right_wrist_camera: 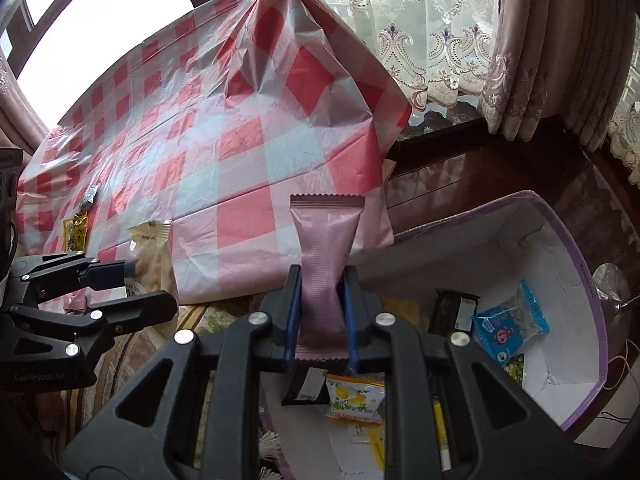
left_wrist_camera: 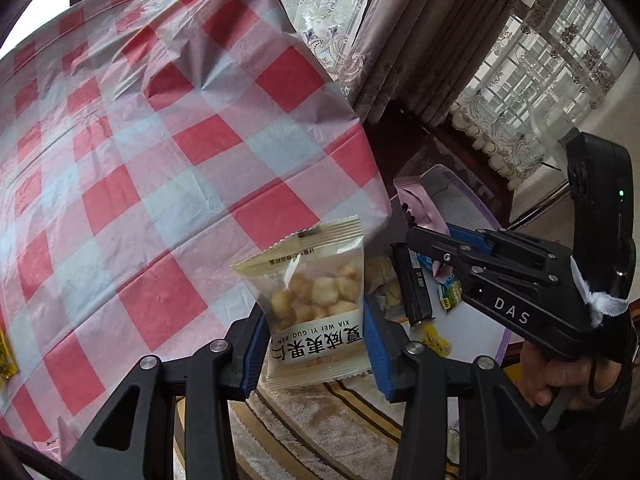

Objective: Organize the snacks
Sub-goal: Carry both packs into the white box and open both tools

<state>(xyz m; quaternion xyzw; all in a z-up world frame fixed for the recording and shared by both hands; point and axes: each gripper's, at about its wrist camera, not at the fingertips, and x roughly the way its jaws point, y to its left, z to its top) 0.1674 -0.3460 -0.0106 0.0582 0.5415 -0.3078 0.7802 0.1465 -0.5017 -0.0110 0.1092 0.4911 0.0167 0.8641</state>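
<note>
Two grippers clamped: left gripper on nut packet, right gripper on pink packet; checked tablecloth, lace curtains.

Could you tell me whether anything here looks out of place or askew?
Yes: the checked tablecloth is rumpled, bunched into a peak at the far corner. Two small snack packets still lie loose on it, outside the box that holds the others.

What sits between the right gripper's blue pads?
A pink ribbed snack packet, pinched at its lower half between the right gripper's pads; seen in the right wrist view.
</note>
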